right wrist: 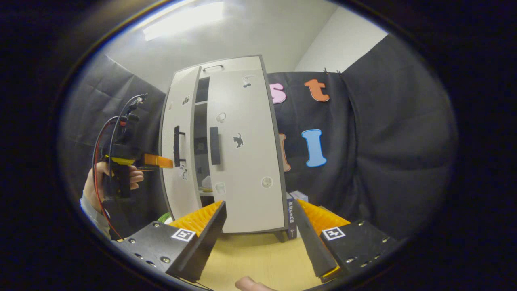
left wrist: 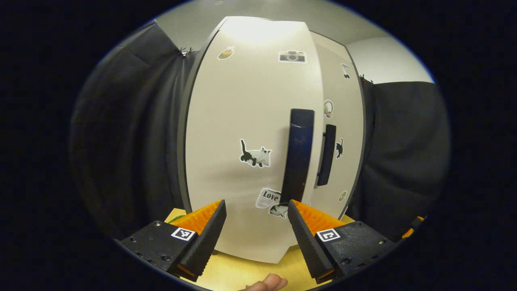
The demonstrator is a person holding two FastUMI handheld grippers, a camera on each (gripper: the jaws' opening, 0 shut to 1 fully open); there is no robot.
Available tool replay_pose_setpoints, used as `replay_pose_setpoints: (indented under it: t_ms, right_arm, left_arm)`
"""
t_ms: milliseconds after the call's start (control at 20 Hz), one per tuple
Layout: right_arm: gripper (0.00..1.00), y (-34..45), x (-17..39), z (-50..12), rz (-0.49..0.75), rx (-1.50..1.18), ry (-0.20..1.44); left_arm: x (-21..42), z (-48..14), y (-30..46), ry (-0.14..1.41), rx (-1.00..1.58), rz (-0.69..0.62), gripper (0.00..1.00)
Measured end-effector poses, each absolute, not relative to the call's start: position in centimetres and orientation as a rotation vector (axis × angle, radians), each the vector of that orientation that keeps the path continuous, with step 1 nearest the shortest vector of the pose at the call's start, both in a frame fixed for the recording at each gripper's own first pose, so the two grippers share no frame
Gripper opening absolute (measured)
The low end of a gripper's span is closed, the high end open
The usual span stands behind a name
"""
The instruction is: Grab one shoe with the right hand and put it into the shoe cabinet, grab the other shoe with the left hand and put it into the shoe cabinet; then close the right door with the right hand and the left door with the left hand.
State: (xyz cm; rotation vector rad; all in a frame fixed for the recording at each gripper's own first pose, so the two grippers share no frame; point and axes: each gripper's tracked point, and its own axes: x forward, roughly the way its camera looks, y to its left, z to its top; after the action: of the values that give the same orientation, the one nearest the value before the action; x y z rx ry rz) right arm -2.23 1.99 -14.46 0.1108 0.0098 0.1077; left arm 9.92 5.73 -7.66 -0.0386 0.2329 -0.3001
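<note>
Standing on a pale wooden table [right wrist: 258,258] against black cloth, the shoe cabinet [right wrist: 242,161] faces two released grippers

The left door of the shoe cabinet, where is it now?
In the right gripper view the left door stands slightly ajar, left of the closed right door, with the left gripper against its outer face beside the handle.

left door [right wrist: 177,149] ajar | narrow gap beside right door [right wrist: 246,153] | left tool [right wrist: 161,161] at door

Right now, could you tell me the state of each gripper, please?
Left gripper: open, empty, facing the left door.
Right gripper: open, empty, back from the cabinet.
</note>
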Motion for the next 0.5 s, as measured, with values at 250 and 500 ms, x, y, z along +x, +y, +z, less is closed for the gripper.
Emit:
replay_pose_setpoints:
  t_ms: [250, 500]
  right_arm:
    - [0.98, 3.0, -1.6, -14.8, 0.116, 0.086, 0.03]
    - [0.98, 3.4, -2.2, -14.2, 0.107, 0.078, 0.021]
  left_arm:
    - [7.2, -7.9, 5.2, 0.151, -0.005, -0.259, 0.94]
    - [1.4, -9.0, 8.1, 0.15, -0.009, -0.199, 0.94]
